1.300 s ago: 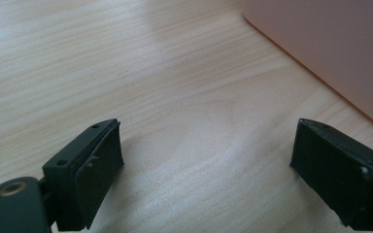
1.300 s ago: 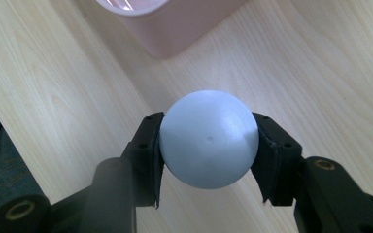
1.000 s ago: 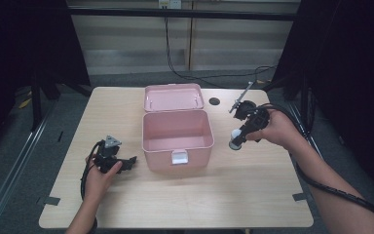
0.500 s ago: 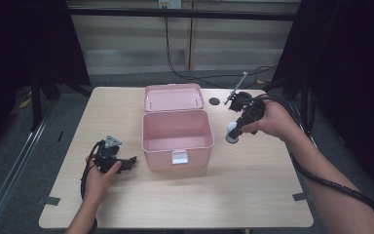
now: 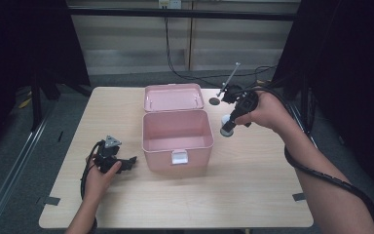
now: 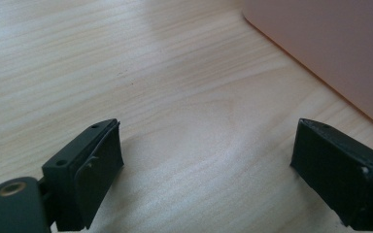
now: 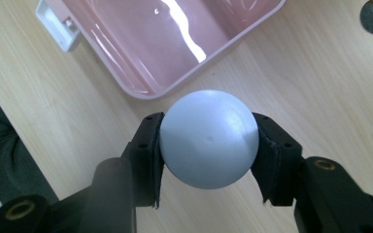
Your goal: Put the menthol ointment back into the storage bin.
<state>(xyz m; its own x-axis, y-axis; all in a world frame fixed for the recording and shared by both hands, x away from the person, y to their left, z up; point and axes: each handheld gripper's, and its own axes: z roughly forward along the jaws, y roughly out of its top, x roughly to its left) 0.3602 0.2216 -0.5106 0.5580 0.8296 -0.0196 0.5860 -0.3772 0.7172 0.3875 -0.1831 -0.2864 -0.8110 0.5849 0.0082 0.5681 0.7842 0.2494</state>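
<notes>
Two tools: right tool (image 7: 208, 150) raised beside pink box (image 5: 177, 139), clamping grey ball (image 7: 209, 138); left tool (image 6: 209, 170) agape on table (image 6: 150, 73).

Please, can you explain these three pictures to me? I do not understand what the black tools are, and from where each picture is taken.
A person sits at a wooden table and holds a hand tool with two black jaws in each hand. The high view looks down from above. The other two views come from cameras on the tools.

On the table stands an open pink box, its lid lying flat behind it. A small dark disc lies nearby.

The right gripper clamps a pale grey ball beside the box. The left gripper rests open on the table, holding nothing.
</notes>
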